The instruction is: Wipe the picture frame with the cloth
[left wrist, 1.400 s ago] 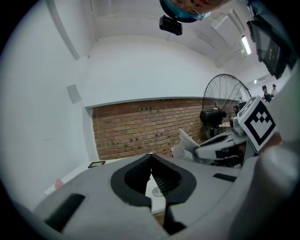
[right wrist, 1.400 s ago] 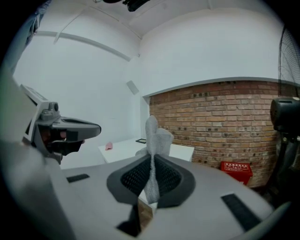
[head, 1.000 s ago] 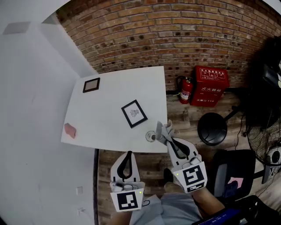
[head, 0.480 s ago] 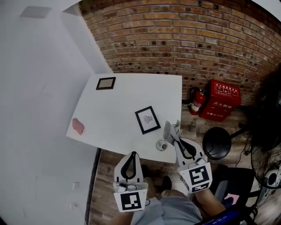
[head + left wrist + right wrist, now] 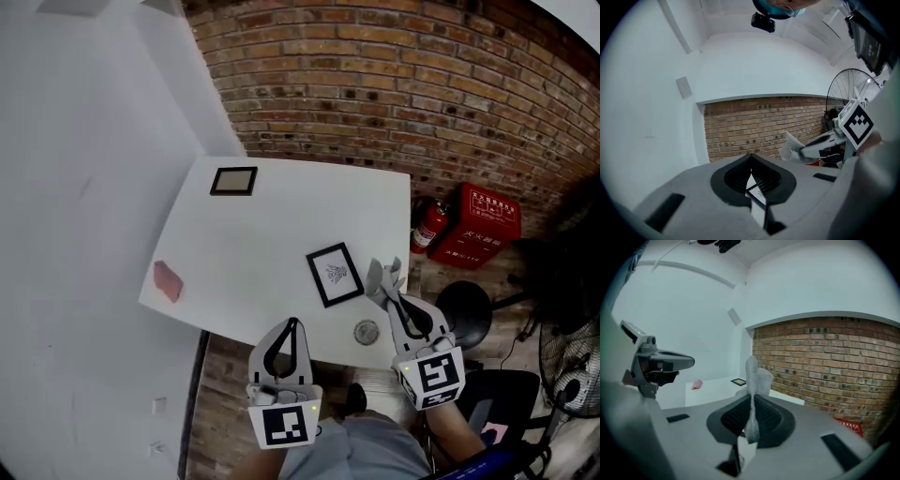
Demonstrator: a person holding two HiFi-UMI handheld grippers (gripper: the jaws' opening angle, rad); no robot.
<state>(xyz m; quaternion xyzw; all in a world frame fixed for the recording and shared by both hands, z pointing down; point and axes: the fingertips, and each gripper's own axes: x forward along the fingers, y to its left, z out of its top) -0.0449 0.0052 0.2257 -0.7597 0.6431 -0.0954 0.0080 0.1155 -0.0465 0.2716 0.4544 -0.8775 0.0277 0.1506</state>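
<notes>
A black picture frame (image 5: 335,274) with a white print lies flat near the front right of the white table (image 5: 272,234). My right gripper (image 5: 387,286) hovers just right of it, shut on a grey cloth (image 5: 384,277) that sticks up between the jaws (image 5: 756,376). My left gripper (image 5: 292,323) is at the table's near edge, below and left of the frame. Its jaws are shut with nothing between them (image 5: 751,157). A corner of the black frame (image 5: 757,190) shows through the gap under its jaws.
A second, brown-edged frame (image 5: 233,181) lies at the table's far left. A pink thing (image 5: 169,280) sits by the left edge and a small round object (image 5: 366,331) at the front edge. On the floor to the right are a fire extinguisher (image 5: 427,225), a red box (image 5: 485,225) and a black stool (image 5: 462,307).
The head view has shifted, so the table sits further right in it. My right gripper with the cloth has moved forward past the round object, level with the black frame. The left gripper stays shut.
</notes>
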